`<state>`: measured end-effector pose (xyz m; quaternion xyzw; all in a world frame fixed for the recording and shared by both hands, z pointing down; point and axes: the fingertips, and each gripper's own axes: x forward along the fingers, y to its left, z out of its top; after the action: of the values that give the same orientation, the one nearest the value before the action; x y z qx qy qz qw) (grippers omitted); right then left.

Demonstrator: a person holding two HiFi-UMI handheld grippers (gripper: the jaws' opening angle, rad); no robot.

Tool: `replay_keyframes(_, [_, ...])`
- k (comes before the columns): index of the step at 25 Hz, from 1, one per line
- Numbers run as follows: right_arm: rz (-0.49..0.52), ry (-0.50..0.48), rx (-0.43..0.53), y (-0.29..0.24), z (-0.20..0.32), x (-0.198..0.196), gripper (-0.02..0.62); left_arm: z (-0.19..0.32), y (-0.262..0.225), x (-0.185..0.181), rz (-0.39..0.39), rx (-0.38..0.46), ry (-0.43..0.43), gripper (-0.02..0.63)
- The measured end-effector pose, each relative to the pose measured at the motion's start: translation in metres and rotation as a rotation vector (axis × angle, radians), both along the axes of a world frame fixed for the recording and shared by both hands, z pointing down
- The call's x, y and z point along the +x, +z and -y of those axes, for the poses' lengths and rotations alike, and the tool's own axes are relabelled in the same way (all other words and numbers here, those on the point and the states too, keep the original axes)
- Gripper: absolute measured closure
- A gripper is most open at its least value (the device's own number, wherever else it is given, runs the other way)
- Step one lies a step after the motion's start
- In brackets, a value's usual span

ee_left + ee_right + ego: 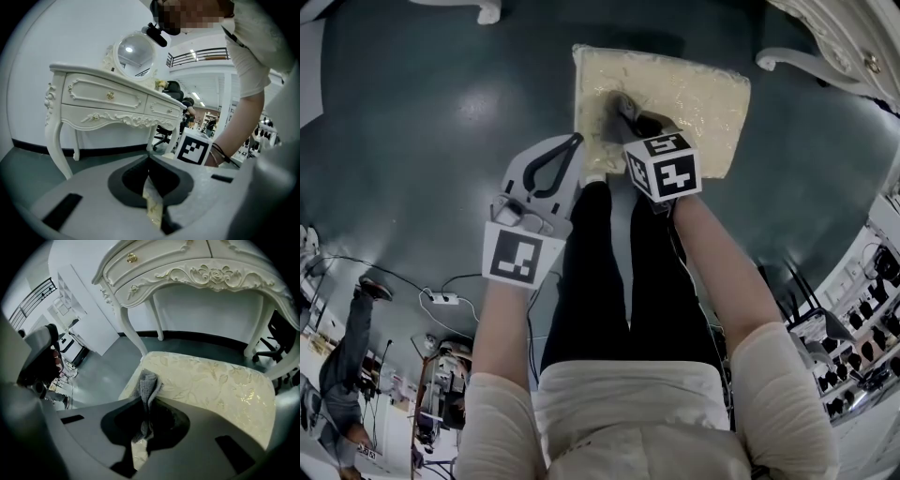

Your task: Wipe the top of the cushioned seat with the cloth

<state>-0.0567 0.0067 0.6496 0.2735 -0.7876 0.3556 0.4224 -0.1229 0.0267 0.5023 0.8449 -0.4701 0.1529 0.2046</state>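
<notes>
Left claw (577, 142), closed and empty, hangs beside the seat's (694, 98) left edge, probably just out of the way. Right claw (146, 404) pinches the cloth (149, 380), held against the seat's left part for wiping.

grey cloth (147, 385), cream floral seat (220, 385)

No words, numbers or brands are legible anywhere (the marker cubes (664, 167) carry only black-and-white square patterns).
</notes>
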Motion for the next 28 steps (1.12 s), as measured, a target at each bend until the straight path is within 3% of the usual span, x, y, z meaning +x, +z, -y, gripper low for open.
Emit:
replay_keyframes(14, [0.006, 0.029, -0.001, 0.004, 0.012, 0.075, 0.566, 0.018, 0.001, 0.075, 0.021, 0.009, 0.054, 0.604])
replay_keyframes(28, [-0.012, 0.05, 0.016, 0.002, 0.022, 0.184, 0.566, 0.024, -0.001, 0.175, 0.021, 0.008, 0.076, 0.604])
